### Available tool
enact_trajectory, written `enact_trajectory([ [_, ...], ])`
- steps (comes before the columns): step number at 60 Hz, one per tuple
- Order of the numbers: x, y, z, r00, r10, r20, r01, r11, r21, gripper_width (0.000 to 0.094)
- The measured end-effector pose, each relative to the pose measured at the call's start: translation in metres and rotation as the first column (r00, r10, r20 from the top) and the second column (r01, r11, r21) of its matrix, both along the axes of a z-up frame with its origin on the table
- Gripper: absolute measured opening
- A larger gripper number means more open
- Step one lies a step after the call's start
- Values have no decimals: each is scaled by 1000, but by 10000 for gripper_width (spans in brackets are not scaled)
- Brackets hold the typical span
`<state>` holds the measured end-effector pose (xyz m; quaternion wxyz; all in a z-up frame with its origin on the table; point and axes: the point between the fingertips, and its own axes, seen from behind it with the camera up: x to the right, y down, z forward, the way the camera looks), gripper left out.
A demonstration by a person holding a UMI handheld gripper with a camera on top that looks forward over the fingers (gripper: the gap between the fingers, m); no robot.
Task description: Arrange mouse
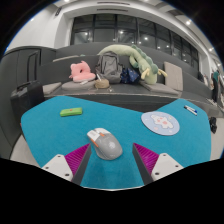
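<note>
Grey computer mouse [104, 144] sits on a teal tabletop [60, 135], between the released gripper [109, 160] fingers. Far right lies a round white pad [160, 122].

The round pad's [161, 122] print and the green object [70, 111] are too small to identify.

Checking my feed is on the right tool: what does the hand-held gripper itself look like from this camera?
The hand-held gripper shows two fingers, one each side of the grey mouse. Each finger is a pale, whitish wedge with a dark inner edge, tapering forward, and bears a magenta pad with a ridged, striped texture on its inner face. No cables, markings, hand or sleeve are visible in this view.
</note>
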<state>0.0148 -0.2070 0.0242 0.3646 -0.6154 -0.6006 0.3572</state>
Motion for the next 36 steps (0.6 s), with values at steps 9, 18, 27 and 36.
enact_trajectory([
  [9, -27, 5, -16, 999, -30, 33, 29, 999, 13, 849],
  [18, -51, 4, -18, 998, -38, 45, 39, 999, -15, 856],
  [27, -76, 10, -19, 998, -57, 39, 57, 998, -3, 856],
  [36, -100, 17, -24, 996, -77, 52, 77, 997, 4, 856],
])
